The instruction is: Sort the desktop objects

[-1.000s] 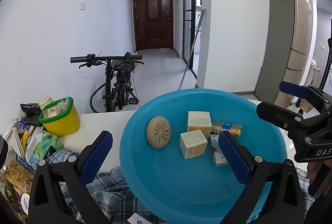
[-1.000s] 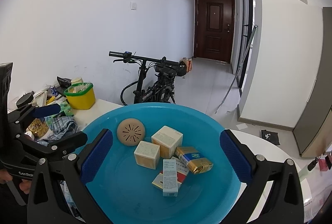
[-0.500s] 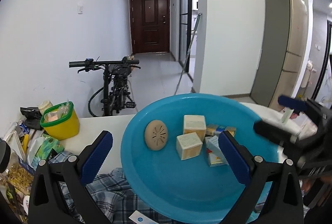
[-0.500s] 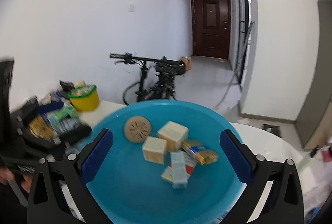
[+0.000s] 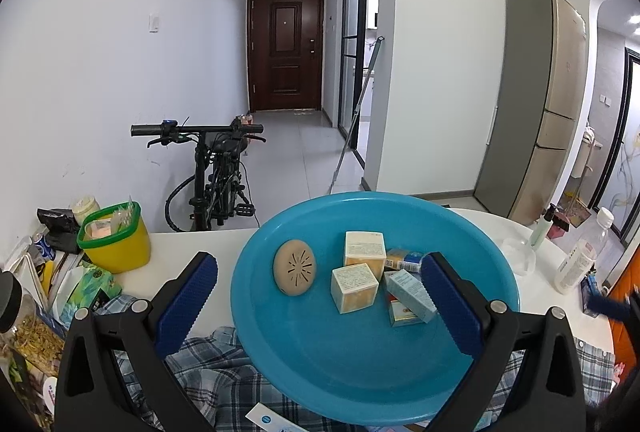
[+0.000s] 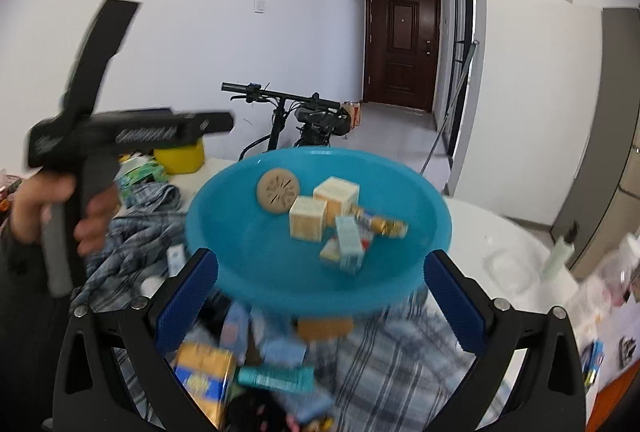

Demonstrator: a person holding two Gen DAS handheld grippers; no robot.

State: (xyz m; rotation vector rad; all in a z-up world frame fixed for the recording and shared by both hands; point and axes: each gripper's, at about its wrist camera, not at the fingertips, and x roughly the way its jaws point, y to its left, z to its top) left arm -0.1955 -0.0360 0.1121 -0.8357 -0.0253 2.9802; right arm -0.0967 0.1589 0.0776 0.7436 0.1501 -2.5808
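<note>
A blue basin [image 5: 320, 352] [image 6: 248, 256] sits on a plaid cloth [image 5: 216, 384] [image 6: 132, 232] on the white table [image 5: 172, 252]. It holds a round tan disc [image 5: 294, 272] [image 6: 278, 191], two cream cube boxes [image 5: 354, 287] [image 6: 308, 218], a pale blue carton [image 5: 410, 295] [image 6: 349, 244] and a gold pack [image 6: 380, 225]. My left gripper [image 5: 320, 306] is open, its fingers astride the basin. My right gripper [image 6: 320, 306] is open and empty, pulled back in front of the basin. Small boxes and a teal tube [image 6: 276, 378] lie blurred on the cloth below it.
A yellow tub with a green rim [image 5: 114, 238] and snack packs [image 5: 86, 284] stand at the left. White bottles [image 5: 574, 264] and a clear dish [image 5: 518, 258] are at the right. A bicycle [image 5: 218, 168] stands behind the table.
My right gripper has drawn back and down from the basin, so the boxes on the cloth now show. In the left view it has dropped to the right edge. The left gripper has tilted up.
</note>
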